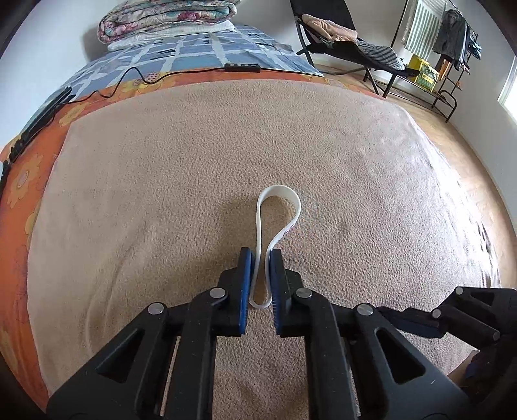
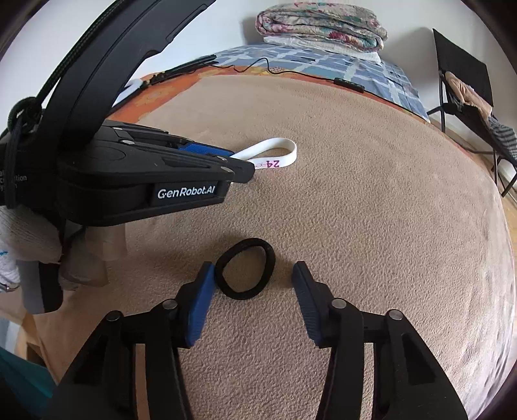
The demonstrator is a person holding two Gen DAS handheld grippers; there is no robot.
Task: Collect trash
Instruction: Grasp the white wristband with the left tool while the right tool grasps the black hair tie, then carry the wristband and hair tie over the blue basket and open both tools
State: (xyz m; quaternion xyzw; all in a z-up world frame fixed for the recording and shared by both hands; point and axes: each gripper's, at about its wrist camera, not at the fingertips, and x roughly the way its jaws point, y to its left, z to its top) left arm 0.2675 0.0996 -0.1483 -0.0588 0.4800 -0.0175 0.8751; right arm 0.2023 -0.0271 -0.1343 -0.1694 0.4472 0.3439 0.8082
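Observation:
My left gripper (image 1: 260, 258) is shut on a white rubber wristband (image 1: 278, 206), pinching it into a loop just above the tan blanket (image 1: 161, 194). In the right wrist view the left gripper (image 2: 231, 155) holds the same white wristband (image 2: 274, 152), which has "24" printed on it. My right gripper (image 2: 253, 269) is open, low over the blanket, with a black hair tie (image 2: 245, 271) lying flat between its blue pads, nearer the left pad (image 2: 202, 300).
The blanket covers a bed with an orange floral sheet (image 1: 29, 155) and a blue checked cover (image 1: 194, 48). Folded quilts (image 1: 168, 19) sit at the far end. A black cable and controller (image 1: 242, 68) cross the bed. A folding chair (image 1: 349, 42) and clothes rack (image 1: 446, 48) stand to the right.

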